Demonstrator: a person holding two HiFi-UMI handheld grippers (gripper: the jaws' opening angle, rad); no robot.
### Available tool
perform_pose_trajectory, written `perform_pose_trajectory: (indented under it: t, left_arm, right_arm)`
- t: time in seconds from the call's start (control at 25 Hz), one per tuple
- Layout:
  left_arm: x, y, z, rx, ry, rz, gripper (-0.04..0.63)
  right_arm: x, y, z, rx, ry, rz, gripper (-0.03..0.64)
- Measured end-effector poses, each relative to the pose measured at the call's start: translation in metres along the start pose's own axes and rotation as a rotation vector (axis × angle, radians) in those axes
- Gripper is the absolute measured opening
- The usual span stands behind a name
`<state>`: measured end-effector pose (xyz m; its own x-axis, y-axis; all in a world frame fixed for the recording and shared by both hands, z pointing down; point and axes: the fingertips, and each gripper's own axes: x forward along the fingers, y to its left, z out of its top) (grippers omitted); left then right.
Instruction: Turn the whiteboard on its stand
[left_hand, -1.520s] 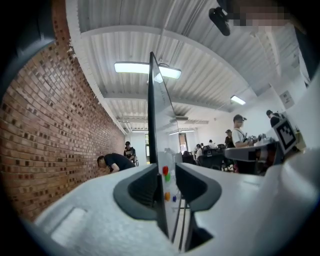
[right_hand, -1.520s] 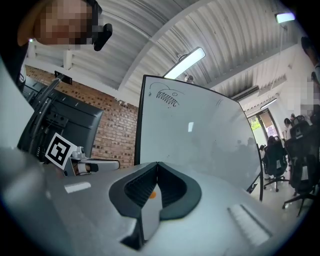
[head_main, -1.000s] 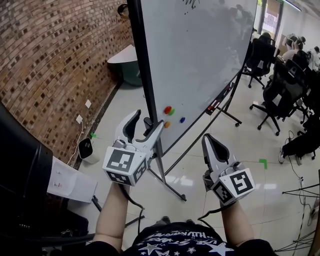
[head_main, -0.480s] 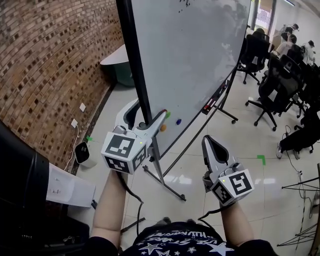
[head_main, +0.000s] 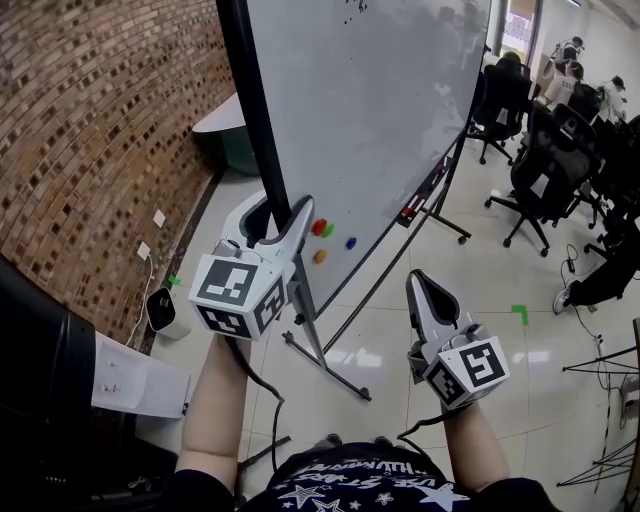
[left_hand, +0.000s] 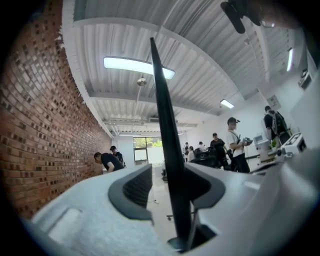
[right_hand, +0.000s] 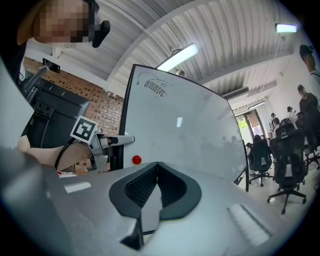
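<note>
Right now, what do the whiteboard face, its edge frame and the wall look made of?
The whiteboard face looks like a glossy white coated panel, probably steel: it mirrors the room and coloured magnets cling to it. The edge frame is a dark matte strip; metal or plastic, can't tell. The wall is rough red-brown brick with pale mortar lines.

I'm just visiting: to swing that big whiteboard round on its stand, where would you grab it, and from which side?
Probably the black side frame of the whiteboard, approached edge-on. It is a thin upright strip at the board's outer edge, so jaws can straddle it and a push there should turn the board easily. The left gripper is closing its jaws around it.
</note>
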<state>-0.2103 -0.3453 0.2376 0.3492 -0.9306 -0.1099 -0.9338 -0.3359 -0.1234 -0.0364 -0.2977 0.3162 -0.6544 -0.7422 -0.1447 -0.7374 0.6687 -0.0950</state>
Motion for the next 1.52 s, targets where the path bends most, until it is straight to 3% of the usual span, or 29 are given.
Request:
perform_pose_trajectory:
  t: [0.12, 0.24, 0.48, 1.52]
  left_arm:
    - [0.002, -0.006, 0.003, 0.026, 0.012, -0.022, 0.145]
    - [0.004, -0.011, 0.002, 0.033, 0.041, -0.049, 0.066]
    - [0.003, -0.01, 0.002, -0.082, 0.043, -0.08, 0.047]
    - [-0.002, -0.008, 0.006, -0.092, 0.02, -0.094, 0.043]
  right_arm:
    - [-0.002, -0.001, -0.001, 0.003, 0.001, -0.001, 0.008]
    - [-0.002, 0.0, 0.001, 0.001, -0.005, -0.005, 0.008]
    - [-0.01, -0.013, 0.008, 0.005, -0.02, -0.042, 0.008]
    - [-0.028, -0.029, 0.012, 0.005, -0.02, -0.095, 0.008]
